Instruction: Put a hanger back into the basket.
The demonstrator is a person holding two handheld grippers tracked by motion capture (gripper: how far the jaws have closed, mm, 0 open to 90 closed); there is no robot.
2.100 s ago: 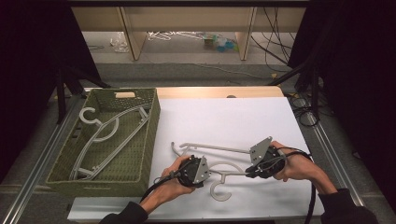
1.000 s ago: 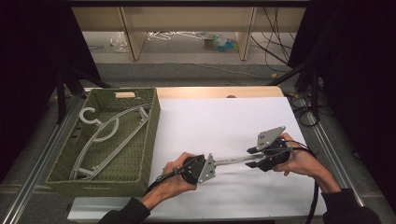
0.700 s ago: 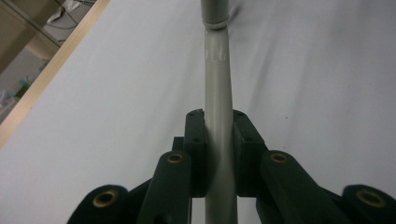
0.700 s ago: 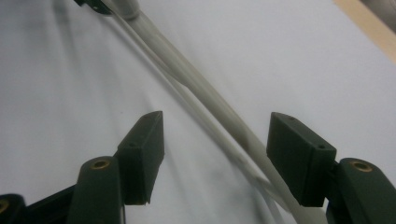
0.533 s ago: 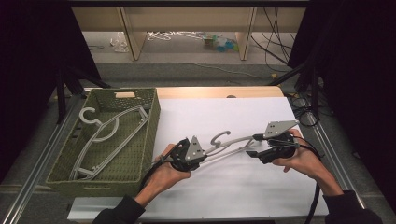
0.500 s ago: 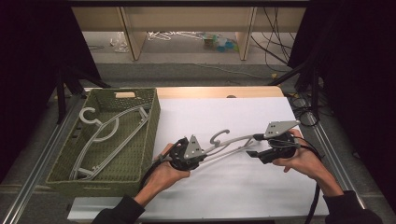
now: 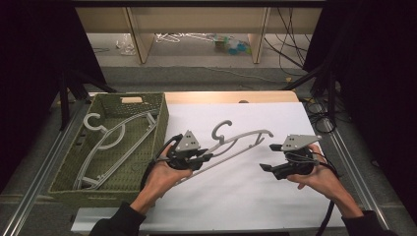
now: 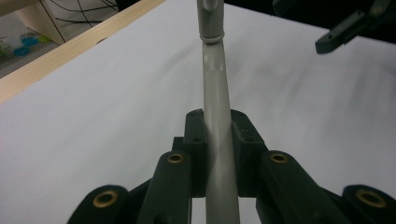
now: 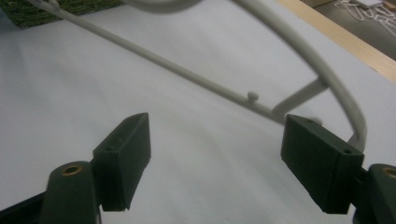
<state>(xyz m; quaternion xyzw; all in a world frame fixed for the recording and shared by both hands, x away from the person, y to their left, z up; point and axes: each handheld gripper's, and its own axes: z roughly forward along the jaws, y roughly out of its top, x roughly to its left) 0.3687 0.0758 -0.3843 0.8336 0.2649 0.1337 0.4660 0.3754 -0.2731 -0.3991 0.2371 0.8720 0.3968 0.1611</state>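
Held thing: a pale grey, smooth plastic coat hanger [image 7: 236,142] with a curled hook, an arched shoulder bar and a thin straight lower rod; it hung lifted above the white table cover [image 7: 236,196], tilted, its hook end up and toward the far side.

Left gripper [image 7: 199,158]: black, blocky, with a grey three-cornered plate on top; its two jaws were pressed together on the grey hanger's round bar. In the left gripper view [image 8: 217,135] the matt pads pinched the glossy bar from both sides, the bar running straight out between them.

Right gripper [image 7: 268,168]: same black build with a grey plate; its jaws stood wide apart and had just been opening, with nothing pinched between them. In the right gripper view [image 9: 215,154] the hanger's curved end [image 9: 327,93] and its thin rod with a small knob lay just beyond the pads, the right pad very near the end of the arch; I could not tell whether it touched.

Gap: in the high view the right gripper sat just beside the hanger's free end, apart from it.

Basket: a woven, olive-green rectangular basket [image 7: 162,118] stood at the left edge of the white cover, its weave coarse.

Inside the basket: more grey hangers [image 7: 113,142] of the same plastic, lying flat and overlapping.

Table edge: a light wooden strip [image 7: 221,97] ran along the far side.
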